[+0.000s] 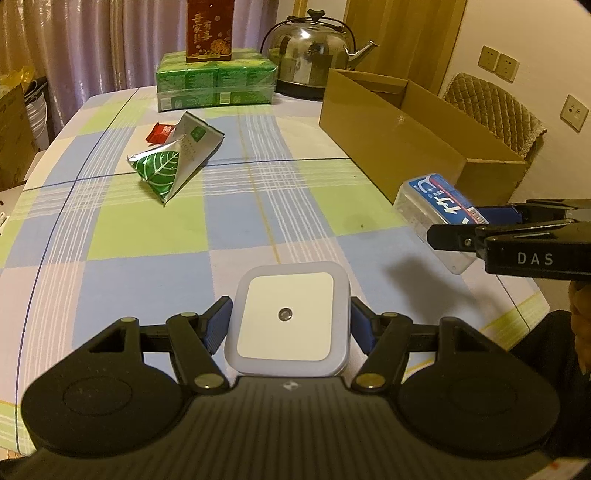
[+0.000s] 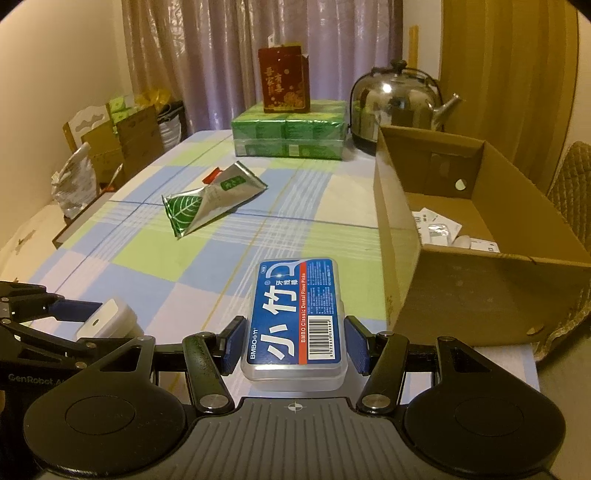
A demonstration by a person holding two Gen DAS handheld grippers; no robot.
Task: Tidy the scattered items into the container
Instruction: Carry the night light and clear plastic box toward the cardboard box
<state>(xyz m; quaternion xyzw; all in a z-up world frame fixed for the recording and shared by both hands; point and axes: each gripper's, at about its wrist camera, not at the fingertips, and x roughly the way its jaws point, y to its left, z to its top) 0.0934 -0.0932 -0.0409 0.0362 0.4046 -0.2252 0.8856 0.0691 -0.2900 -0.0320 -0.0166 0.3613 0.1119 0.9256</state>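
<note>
My left gripper [image 1: 288, 326] is shut on a white square night light [image 1: 288, 319], held near the table's front edge; the night light [image 2: 107, 319] also shows at the lower left of the right wrist view. My right gripper [image 2: 294, 345] is shut on a clear floss pick box [image 2: 295, 310] with a blue label, lifted off the checked tablecloth. That floss pick box [image 1: 436, 206] hangs just in front of the open cardboard box [image 2: 399, 236]. A green leaf pouch [image 1: 166, 166], a silver pouch [image 1: 195, 140] and a small red packet [image 1: 160, 132] lie mid-table to the left.
Several white items [image 2: 439, 229] lie inside the cardboard box [image 1: 388, 140]. At the back stand a steel kettle [image 1: 314, 51], stacked green packs [image 1: 216, 81] and a red carton [image 1: 209, 29]. A padded chair [image 1: 495, 110] is behind the box. Boxes and bags [image 2: 110, 147] crowd the left side.
</note>
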